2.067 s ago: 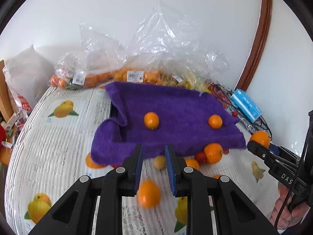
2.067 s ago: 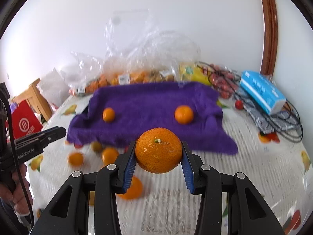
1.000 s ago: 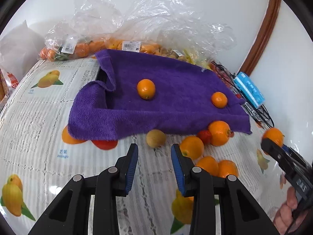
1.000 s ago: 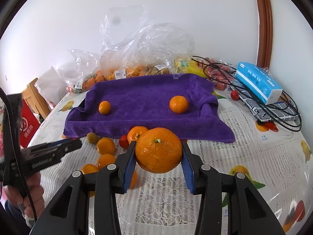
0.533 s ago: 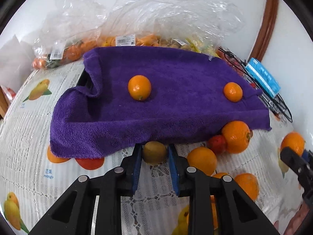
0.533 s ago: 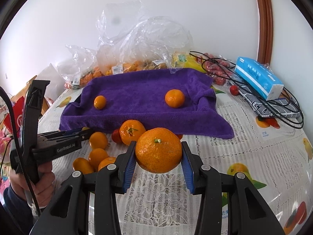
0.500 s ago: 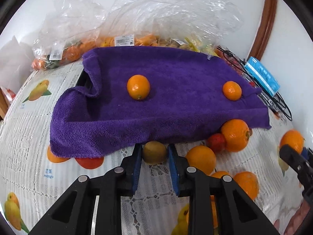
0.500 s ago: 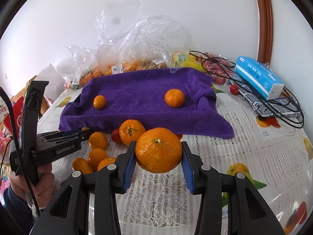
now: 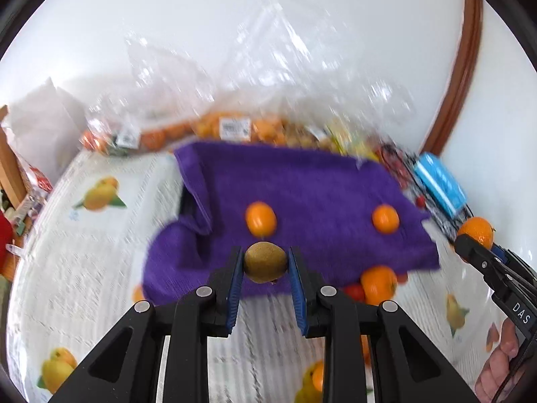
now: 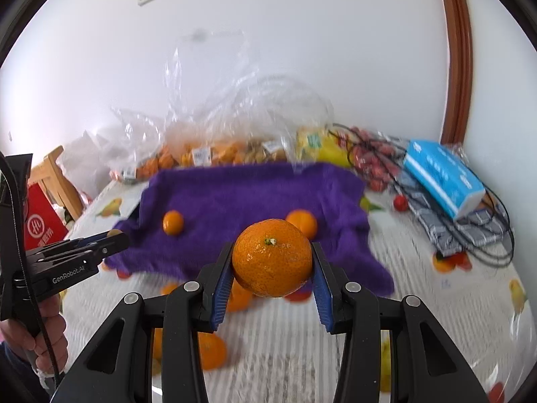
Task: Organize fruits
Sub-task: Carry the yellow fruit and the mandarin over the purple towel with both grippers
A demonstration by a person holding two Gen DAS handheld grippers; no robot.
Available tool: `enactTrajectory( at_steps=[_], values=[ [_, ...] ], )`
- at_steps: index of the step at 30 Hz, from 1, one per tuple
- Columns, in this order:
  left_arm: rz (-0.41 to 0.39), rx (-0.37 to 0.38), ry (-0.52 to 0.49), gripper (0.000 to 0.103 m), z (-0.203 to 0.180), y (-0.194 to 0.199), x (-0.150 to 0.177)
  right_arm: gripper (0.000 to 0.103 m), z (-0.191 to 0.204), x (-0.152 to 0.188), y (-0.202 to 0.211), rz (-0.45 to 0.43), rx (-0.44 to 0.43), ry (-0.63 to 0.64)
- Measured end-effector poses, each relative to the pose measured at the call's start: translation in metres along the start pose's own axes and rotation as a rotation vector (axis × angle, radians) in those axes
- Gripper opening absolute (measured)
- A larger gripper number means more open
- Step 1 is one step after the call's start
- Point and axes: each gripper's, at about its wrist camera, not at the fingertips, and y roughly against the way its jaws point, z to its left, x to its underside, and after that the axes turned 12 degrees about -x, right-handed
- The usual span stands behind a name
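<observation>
Bare purple towel between two oranges (plastic bags crowding behind)

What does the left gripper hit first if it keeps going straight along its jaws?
Probably the purple towel, near the small orange lying on it; depth is unclear. The left gripper is carrying a brownish-green fruit.

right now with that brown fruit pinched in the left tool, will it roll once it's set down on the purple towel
Probably a little: the brown fruit looks rounded. The purple towel looks plush, and two oranges sit on it, so it should settle quickly.
</observation>
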Motion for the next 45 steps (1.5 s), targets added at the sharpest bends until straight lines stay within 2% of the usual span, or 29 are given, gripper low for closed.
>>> enactTrajectory(
  at_steps=[7,14,22,26,32,45],
  values=[
    [-0.045,-0.046,0.037,0.025,0.009,-0.017,-0.025,0.043,0.0,-0.025,-0.024,-0.017,-0.005,0.001],
    [-0.024,-0.048,0.044,0.025,0.01,-0.05,-0.035,0.043,-0.003,-0.041,-0.058,-0.012,-0.008,0.013],
    [0.002,-0.04,0.034,0.025,0.011,-0.071,-0.024,0.043,-0.013,-0.024,-0.094,0.04,-0.035,-0.01],
    [0.016,-0.007,0.066,0.025,0.015,-0.074,-0.024,0.043,-0.014,-0.022,-0.096,0.044,-0.023,0.002],
    [0.028,-0.023,0.057,0.025,0.01,-0.08,-0.021,0.043,-0.02,-0.018,-0.103,0.069,-0.034,-0.029],
    [0.058,-0.011,0.036,0.025,0.004,-0.086,-0.019,0.043,-0.016,-0.008,-0.113,0.138,-0.016,-0.012]
  ],
)
